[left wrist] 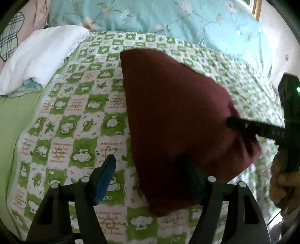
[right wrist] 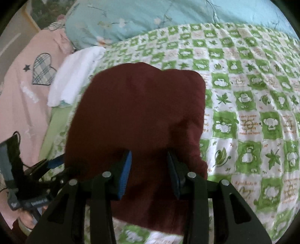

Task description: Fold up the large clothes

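Above a bed (right wrist: 243, 78), the right gripper (right wrist: 149, 169) clamps a folded dark red garment (right wrist: 138, 112) while the left gripper (left wrist: 150, 174) gapes wide beside it; the fold looks nearly finished, calling next for laying it flat.

Bedroom in a home. Work surface is a bed (right wrist: 243, 112) covered with a quilted green-and-white checked bedspread (left wrist: 78, 116) printed with leaves and cartoon animals. Light-blue floral duvet (left wrist: 168, 16) bunched along the far side. Pink pillow with a plaid heart patch (right wrist: 28, 90) at the edge, folded white towel (left wrist: 41, 54) next to it, plain green sheet (left wrist: 13, 116) showing under the bedspread. Gold picture frame corner (left wrist: 256, 7) on the wall behind.
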`<state>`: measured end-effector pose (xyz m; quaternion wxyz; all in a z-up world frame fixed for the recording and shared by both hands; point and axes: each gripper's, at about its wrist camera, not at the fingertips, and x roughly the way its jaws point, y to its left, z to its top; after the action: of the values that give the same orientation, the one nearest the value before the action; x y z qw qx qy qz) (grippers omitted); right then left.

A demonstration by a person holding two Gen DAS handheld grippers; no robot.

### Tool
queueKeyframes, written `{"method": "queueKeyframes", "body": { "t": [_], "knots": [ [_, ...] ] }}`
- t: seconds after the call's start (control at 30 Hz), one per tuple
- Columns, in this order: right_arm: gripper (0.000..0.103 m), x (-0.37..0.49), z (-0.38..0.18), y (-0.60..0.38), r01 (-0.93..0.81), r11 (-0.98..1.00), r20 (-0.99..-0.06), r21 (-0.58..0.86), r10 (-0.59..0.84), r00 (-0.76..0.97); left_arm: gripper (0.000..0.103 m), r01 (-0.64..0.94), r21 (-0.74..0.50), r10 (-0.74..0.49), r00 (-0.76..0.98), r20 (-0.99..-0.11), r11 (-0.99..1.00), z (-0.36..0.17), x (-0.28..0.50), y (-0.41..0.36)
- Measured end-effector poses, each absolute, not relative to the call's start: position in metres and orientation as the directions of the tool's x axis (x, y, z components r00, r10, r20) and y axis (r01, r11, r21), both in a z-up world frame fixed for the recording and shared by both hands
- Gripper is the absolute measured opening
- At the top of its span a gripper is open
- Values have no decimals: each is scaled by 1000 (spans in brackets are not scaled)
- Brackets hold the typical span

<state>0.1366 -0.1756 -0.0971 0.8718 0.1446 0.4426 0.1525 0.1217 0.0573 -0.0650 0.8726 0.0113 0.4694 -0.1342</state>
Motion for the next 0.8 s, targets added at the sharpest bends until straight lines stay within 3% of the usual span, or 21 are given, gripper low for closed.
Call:
{"method": "queueKeyframes", "body": {
  "t": [0.23,0.37,0.47,0.8],
  "knots": [
    [40,117,-79,-174,-193,895,-693,401,435,575,79,231,-136,-241,519,-820,963,-68,124,67],
    [40,115,-98,-168,-186,926,-758,328,375,534,78,229,-137,-239,512,-825,964,-63,122,67],
    [40,110,-90,-175,-179,898,-718,401,430,548,71,239,-127,-238,521,-819,963,-49,112,63],
    [40,169,-62,-193,-132,825,-603,550,501,620,70,282,-86,-231,535,-812,956,-32,114,29]
  ]
}}
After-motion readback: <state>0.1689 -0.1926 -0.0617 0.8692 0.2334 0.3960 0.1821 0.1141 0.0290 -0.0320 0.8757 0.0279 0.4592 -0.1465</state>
